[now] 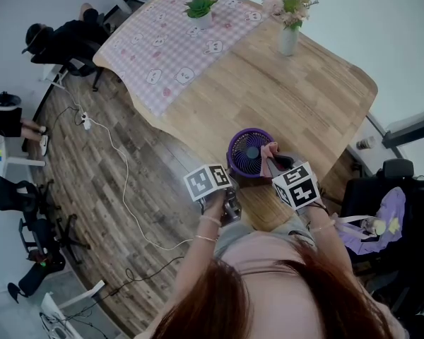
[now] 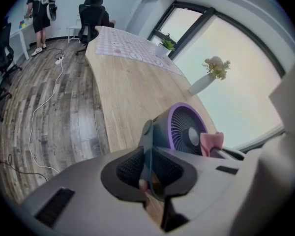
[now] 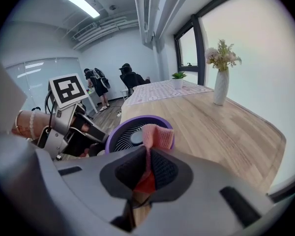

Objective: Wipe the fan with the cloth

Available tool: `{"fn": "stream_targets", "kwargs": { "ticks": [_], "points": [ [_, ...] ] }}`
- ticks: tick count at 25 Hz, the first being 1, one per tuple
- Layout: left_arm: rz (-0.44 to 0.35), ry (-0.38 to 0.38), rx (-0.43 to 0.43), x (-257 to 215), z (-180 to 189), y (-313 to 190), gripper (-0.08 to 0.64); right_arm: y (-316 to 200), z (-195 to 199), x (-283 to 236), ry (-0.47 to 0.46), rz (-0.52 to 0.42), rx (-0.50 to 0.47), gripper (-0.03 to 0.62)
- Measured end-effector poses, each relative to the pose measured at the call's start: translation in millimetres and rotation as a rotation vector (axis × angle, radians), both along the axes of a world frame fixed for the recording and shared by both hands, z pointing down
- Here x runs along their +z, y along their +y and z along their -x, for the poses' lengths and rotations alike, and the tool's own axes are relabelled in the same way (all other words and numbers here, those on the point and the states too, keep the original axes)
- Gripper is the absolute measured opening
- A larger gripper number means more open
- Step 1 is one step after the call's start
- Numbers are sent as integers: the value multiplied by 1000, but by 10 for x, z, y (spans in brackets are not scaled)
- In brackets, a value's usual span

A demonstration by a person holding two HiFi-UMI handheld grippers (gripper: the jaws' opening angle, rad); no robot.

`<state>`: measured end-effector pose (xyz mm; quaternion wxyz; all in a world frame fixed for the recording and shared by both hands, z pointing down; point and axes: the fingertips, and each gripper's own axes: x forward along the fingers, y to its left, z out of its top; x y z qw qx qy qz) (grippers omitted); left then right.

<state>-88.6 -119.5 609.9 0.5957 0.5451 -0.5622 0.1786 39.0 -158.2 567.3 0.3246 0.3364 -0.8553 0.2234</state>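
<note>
the long wooden bench (image 1: 304, 104) filled most of the head view, with a checked cover (image 1: 177, 44) over its far end. the fan (image 1: 247, 154), dark-bodied with a purple ring, was at the near edge of the bench, right in front of me, its grille turned up toward the head camera. i could not tell whether it rested fully on the wood or was tipped up in my grip

i had the left gripper (image 2: 148, 154) on it from behind. its fingers (image 2: 130, 167) were pressed in on a thin dark part at the back of the fan, a stand or handle as far as i could judge, so the fan was braced. the right gripper (image 3: 147, 163) was just beside the fan on the other side, and its fingers (image 3: 163, 168) were clamped on the pink cloth (image 3: 159, 133). a small fold of the cloth stuck out past the tips and lay against the purple ring at the edge of the grille

by my reading the set-up was done: cloth in hand, fan steadied, cloth brought to the fan. the wiping itself looked barely begun, since the cloth touched only one spot on the ring. nothing in the views showed which parts were already clean. i judged that the rest of the ring, the grille face and the dark housing behind were all left to do
</note>
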Motion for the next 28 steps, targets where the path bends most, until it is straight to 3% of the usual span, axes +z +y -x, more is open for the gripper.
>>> {"fn": "stream_targets", "kwargs": {
  "ticks": [11, 28],
  "points": [
    [-3, 5, -2, 20, -2, 1, 49, 175, 46, 20, 4, -7, -30, 23],
    [-7, 33, -1, 18, -8, -6, 49, 462, 352, 18, 67, -29, -224, 23]
  ]
}}
